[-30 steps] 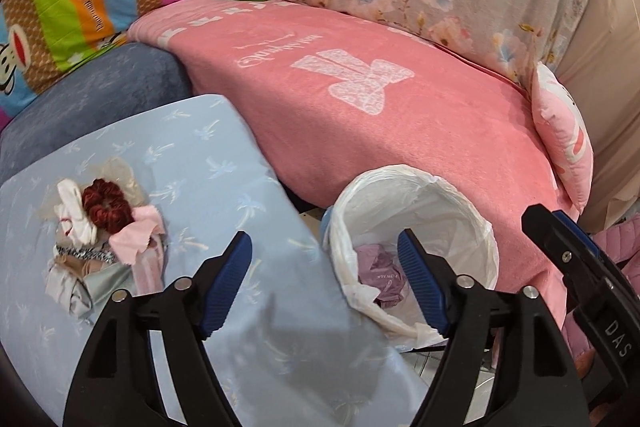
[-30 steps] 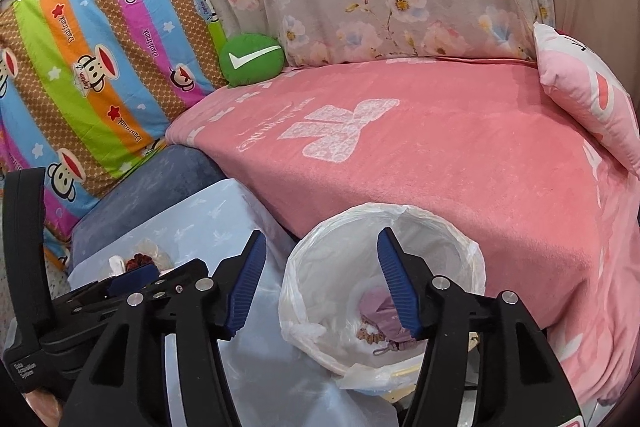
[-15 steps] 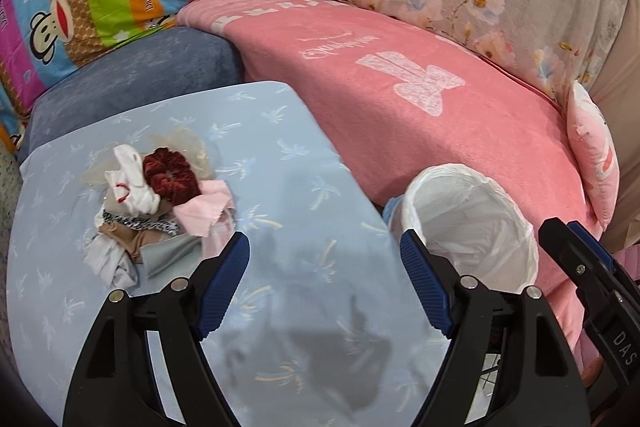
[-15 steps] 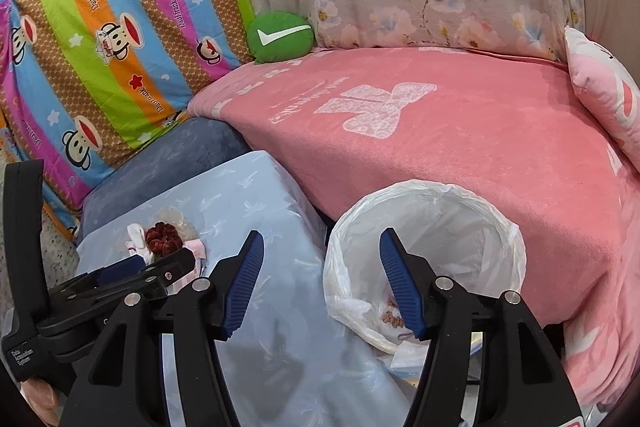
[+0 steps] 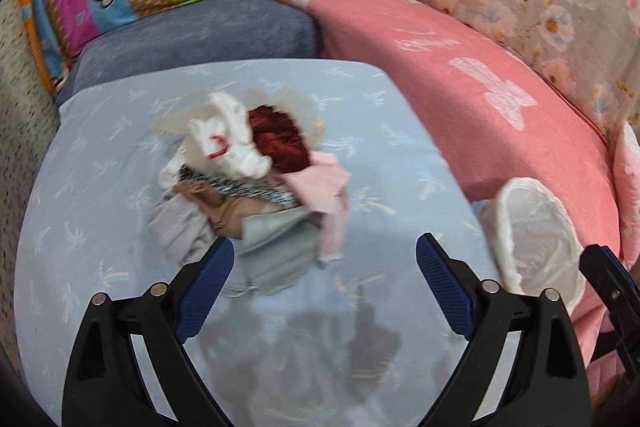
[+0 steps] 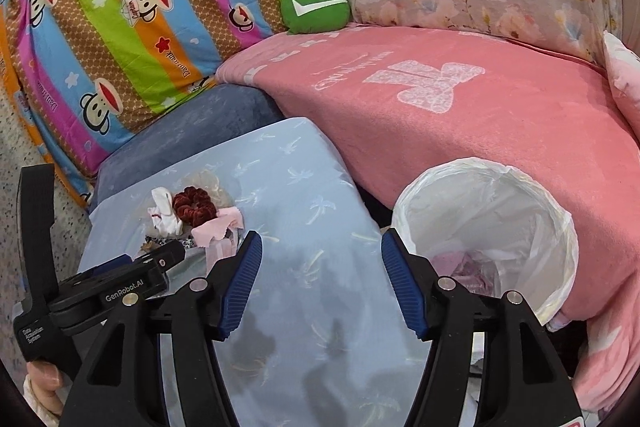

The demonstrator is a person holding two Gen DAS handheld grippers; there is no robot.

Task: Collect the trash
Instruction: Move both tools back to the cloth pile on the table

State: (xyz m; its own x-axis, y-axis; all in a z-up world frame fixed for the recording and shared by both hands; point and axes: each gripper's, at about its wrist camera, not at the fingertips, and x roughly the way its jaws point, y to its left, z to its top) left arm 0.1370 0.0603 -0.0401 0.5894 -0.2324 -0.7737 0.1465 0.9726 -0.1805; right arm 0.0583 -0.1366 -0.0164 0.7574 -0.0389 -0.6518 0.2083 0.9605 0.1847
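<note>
A heap of small cloth scraps (image 5: pixel 256 187) lies on the light blue table cover (image 5: pixel 380 155): a dark red scrunchie (image 5: pixel 280 139), a white piece (image 5: pixel 224 143), pink, tan and grey pieces. My left gripper (image 5: pixel 324 267) is open and empty, just in front of the heap. The heap also shows in the right wrist view (image 6: pixel 192 215). My right gripper (image 6: pixel 322 259) is open and empty above the cover, between the heap and the white-lined bin (image 6: pixel 484 195). The bin (image 5: pixel 536 239) holds a pinkish scrap (image 6: pixel 460 263).
A pink blanket (image 6: pixel 480 115) covers the sofa behind the bin. A green round cushion (image 6: pixel 316 9), a striped monkey-print cushion (image 6: pixel 120 27) and a blue-grey cushion (image 6: pixel 192 123) lie behind the table. A pink pillow (image 6: pixel 624 75) is at the right.
Both grippers have swung left, away from the bin and toward the heap. The left gripper has moved closer to the heap. Both stay open.
</note>
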